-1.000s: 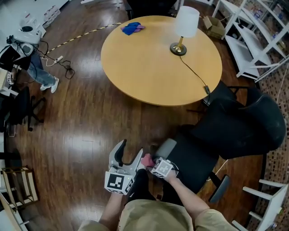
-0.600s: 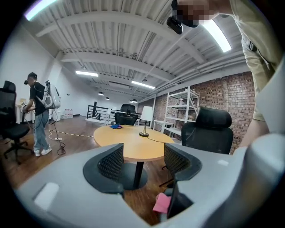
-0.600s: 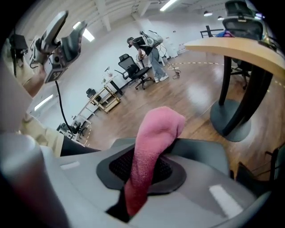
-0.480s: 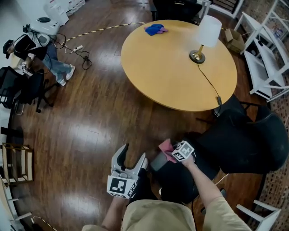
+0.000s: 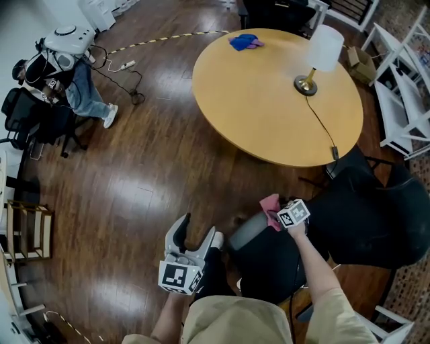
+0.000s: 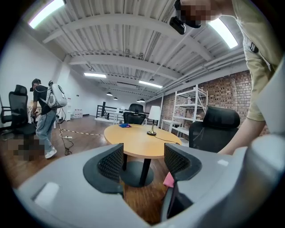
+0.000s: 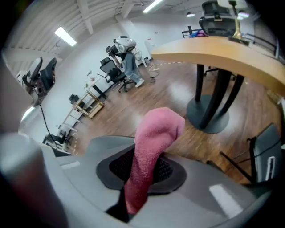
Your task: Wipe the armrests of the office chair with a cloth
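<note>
I count two grippers: the left gripper [image 5: 198,227] low in the centre and the right gripper [image 5: 277,213] just right of it. There are two cloths, a pink cloth [image 5: 271,203] mid-frame and a blue cloth [image 5: 242,41] at the top. One round table [image 5: 269,107] carries one lamp [image 5: 321,54]. Three black office chairs show: the near chair [image 5: 366,222] at lower right, the left chair [image 5: 37,127] at the left edge, and the top chair [image 5: 272,10] at the top edge. One grey armrest [image 5: 247,230] is in plain sight. One other person [image 5: 70,84] is at upper left. One wooden rack [image 5: 30,232] is at the left edge. White shelving [image 5: 403,107] fills the right edge, its units too overlapped to count.
</note>
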`<state>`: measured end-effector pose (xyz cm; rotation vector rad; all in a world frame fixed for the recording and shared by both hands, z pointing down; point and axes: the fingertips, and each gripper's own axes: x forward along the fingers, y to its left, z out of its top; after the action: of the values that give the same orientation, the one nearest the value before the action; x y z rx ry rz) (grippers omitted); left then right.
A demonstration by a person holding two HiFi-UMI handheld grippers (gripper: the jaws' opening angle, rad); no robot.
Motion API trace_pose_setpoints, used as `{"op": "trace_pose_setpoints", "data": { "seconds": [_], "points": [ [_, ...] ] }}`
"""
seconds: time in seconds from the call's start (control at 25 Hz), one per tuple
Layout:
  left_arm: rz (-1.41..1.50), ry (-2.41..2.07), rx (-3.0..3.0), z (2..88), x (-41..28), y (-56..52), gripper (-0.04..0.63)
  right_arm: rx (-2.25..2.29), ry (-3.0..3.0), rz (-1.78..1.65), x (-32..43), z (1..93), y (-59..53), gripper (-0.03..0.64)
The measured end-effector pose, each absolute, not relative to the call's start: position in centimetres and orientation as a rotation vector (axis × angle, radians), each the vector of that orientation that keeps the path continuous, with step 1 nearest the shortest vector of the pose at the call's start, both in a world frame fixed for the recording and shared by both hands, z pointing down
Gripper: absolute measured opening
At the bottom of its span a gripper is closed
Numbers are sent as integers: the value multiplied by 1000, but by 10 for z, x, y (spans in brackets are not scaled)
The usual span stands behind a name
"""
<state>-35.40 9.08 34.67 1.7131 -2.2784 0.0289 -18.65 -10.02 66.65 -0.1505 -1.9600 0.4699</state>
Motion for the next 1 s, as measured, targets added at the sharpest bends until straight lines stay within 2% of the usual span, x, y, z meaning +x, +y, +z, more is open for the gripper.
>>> {"op": "trace_pose_setpoints", "data": {
  "seconds": [0.2, 0.48, 0.6, 0.72, 1.0],
  "points": [
    [21, -2290, 1716, 345, -350, 94, 276, -46, -1987, 405, -185, 648, -112, 64],
    [15, -2301, 1688, 339, -353, 101, 276, -635, -1965, 475, -215, 633, 102, 64],
    [24, -2311, 1689, 332, -350, 102, 276, -731, -1899, 407, -209, 652, 149, 64],
    [21, -2324, 1687, 332, -346, 108, 276, -717, -1918, 342, -204, 662, 135, 64],
    [20, -2305, 1674, 339, -341, 117, 276, -362, -1969, 390, -181, 666, -16, 63]
  ]
}}
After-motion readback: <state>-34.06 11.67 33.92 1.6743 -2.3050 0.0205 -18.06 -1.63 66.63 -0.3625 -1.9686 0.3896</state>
